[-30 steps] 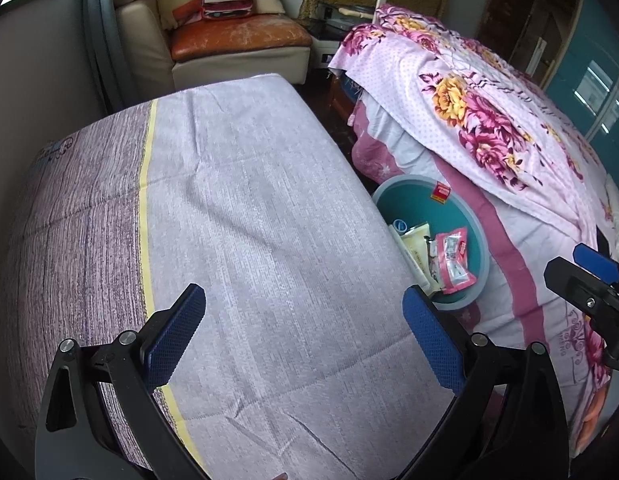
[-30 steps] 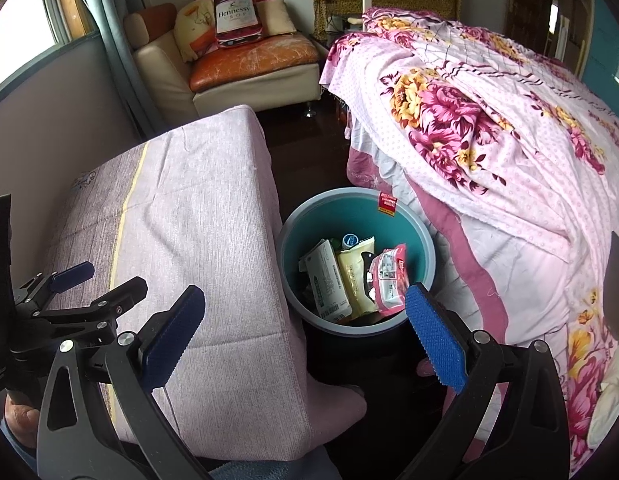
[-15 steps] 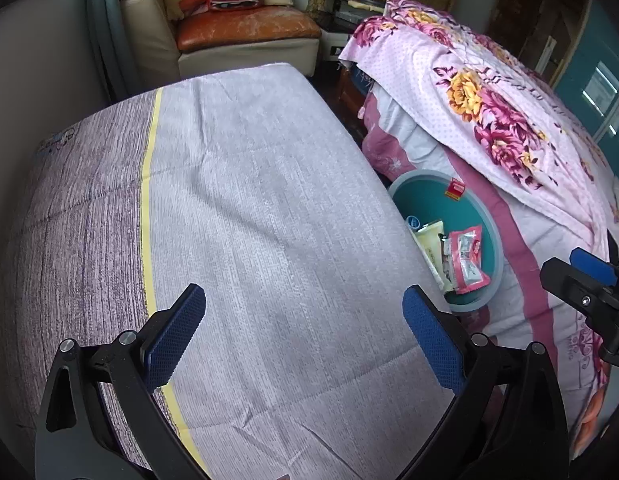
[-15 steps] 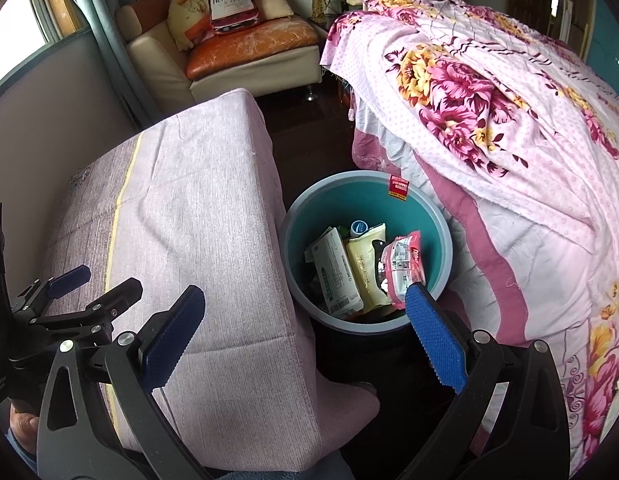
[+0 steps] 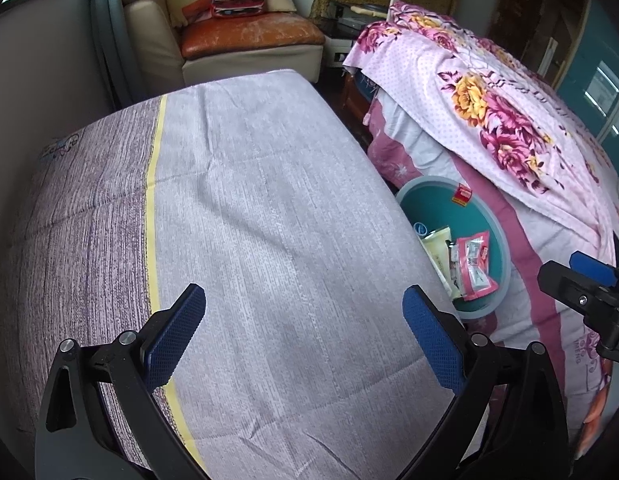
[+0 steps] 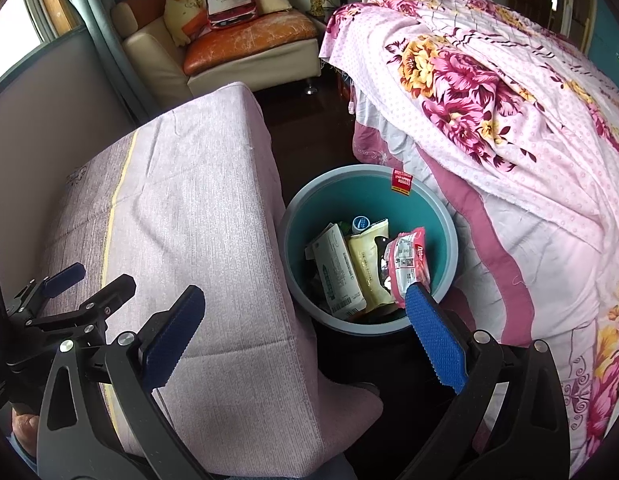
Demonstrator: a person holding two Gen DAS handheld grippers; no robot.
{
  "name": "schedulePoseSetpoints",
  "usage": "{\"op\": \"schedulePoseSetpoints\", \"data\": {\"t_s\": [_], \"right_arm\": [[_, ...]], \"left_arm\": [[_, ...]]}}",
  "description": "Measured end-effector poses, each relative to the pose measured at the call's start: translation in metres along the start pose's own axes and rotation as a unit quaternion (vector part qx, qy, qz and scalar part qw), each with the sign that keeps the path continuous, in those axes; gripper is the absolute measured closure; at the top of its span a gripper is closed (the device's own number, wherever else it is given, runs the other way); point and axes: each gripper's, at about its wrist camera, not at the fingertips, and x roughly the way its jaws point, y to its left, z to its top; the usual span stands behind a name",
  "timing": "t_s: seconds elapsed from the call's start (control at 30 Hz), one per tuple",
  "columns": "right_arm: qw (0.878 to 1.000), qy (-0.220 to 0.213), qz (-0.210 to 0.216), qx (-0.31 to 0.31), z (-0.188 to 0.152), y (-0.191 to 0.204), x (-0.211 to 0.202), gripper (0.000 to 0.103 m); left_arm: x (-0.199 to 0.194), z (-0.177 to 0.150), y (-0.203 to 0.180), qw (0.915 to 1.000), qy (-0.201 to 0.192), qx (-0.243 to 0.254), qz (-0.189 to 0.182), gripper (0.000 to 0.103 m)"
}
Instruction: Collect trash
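A teal trash bin (image 6: pixel 309 204) with a grey rim stands on the dark floor between the cloth-covered table and the bed. Inside it lie a pink snack packet (image 6: pixel 407 264), a yellowish pouch (image 6: pixel 367 264), a white packet (image 6: pixel 335 268) and a small blue-capped item (image 6: pixel 360 223). My right gripper (image 6: pixel 305 334) hangs open over the bin's near rim, nothing between its blue pads. My left gripper (image 5: pixel 305 332) is open above the table's cloth (image 5: pixel 269 220), holding nothing. The bin (image 5: pixel 433 200) shows at the table's right edge in the left wrist view.
A bed with a pink floral quilt (image 6: pixel 489 92) fills the right side, close against the bin. A cream sofa (image 6: pixel 245 44) with an orange cushion and a bottle-shaped pillow stands at the back. A wall and curtain run along the left. A hand (image 6: pixel 25 428) grips the left tool.
Both views have shifted slightly; the right gripper has come lower and closer over the bin. Both grippers stay open and hold nothing.
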Motion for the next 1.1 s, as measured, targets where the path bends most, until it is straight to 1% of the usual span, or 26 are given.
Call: {"op": "schedulePoseSetpoints", "data": {"t_s": [0.7,1.1], "right_arm": [[1.000,0.011,-0.006,-0.007,0.002,0.004,0.010,0.007],[1.000,0.022,-0.016,-0.011,0.002,0.009,0.018,0.007]], "left_arm": [[0.007,-0.001,0.011,1.0000,0.001,-0.005,0.007,0.004],[0.018,-0.006,0.018,0.9999,0.010,-0.011,0.003,0.004]]}}
